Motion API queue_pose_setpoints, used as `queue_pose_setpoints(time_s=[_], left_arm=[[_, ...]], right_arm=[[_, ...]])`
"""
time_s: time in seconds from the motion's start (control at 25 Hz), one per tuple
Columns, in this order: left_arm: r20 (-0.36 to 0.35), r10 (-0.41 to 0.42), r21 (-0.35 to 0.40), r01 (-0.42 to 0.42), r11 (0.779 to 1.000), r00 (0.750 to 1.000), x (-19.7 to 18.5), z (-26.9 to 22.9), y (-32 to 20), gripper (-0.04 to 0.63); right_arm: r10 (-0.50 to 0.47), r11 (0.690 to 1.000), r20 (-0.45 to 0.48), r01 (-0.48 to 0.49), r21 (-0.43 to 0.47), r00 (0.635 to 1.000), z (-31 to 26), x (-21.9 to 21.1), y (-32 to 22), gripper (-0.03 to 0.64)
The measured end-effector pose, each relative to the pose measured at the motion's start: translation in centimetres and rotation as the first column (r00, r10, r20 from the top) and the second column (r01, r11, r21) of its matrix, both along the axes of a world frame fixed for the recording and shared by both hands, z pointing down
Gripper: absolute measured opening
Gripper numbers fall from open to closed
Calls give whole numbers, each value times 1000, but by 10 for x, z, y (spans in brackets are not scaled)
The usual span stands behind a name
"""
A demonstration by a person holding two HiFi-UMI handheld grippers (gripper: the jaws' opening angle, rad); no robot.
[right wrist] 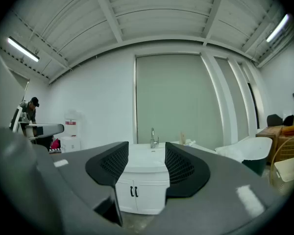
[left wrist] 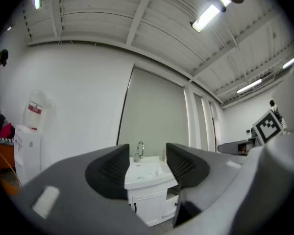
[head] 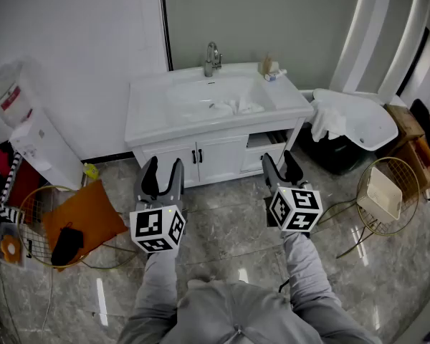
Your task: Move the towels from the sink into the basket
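Observation:
White towels [head: 233, 107] lie crumpled in the basin of the white sink [head: 149, 113], below the faucet [head: 212, 57]. My left gripper [head: 164, 169] and right gripper [head: 279, 162] hang side by side over the floor, short of the vanity's doors, and point at it. Both are open with nothing between the jaws. The vanity [left wrist: 146, 180] shows through the gap in the left gripper [left wrist: 147, 165] view, and the vanity [right wrist: 142, 182] shows likewise past the right gripper [right wrist: 146, 165]. A round wire basket [head: 405, 174] stands on the floor at the right, holding a pale box.
A second wire basket [head: 30, 199] with an orange cushion [head: 82, 217] sits at the left, beside a water dispenser [head: 25, 131]. A white tub [head: 369, 124] with a cloth [head: 328, 122] draped on it stands right of the vanity. A person [right wrist: 29, 109] stands far off.

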State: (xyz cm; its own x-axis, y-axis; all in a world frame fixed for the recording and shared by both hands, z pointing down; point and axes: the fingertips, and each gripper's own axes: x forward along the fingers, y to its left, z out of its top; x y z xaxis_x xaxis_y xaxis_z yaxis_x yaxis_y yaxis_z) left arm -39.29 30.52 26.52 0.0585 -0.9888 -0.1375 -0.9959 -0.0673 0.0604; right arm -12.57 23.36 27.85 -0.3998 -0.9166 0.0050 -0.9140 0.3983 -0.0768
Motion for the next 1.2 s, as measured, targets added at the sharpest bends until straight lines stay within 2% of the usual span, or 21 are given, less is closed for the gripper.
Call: queue_pose_setpoints(time_s=[0.6, 0.84, 1.2], left_arm=[[-11, 14, -1, -14, 1000, 1000, -15, 3, -2, 256], [-14, 42, -14, -42, 999, 999, -28, 12, -7, 256], [21, 128, -43, -127, 991, 992, -58, 29, -36, 256]], right_arm=[[-10, 1000, 0, 10, -5, 1000, -3, -22, 3, 225], [28, 999, 3, -28, -29, 1000, 4, -28, 3, 225], [106, 993, -2, -106, -47, 994, 19, -48, -5, 225]])
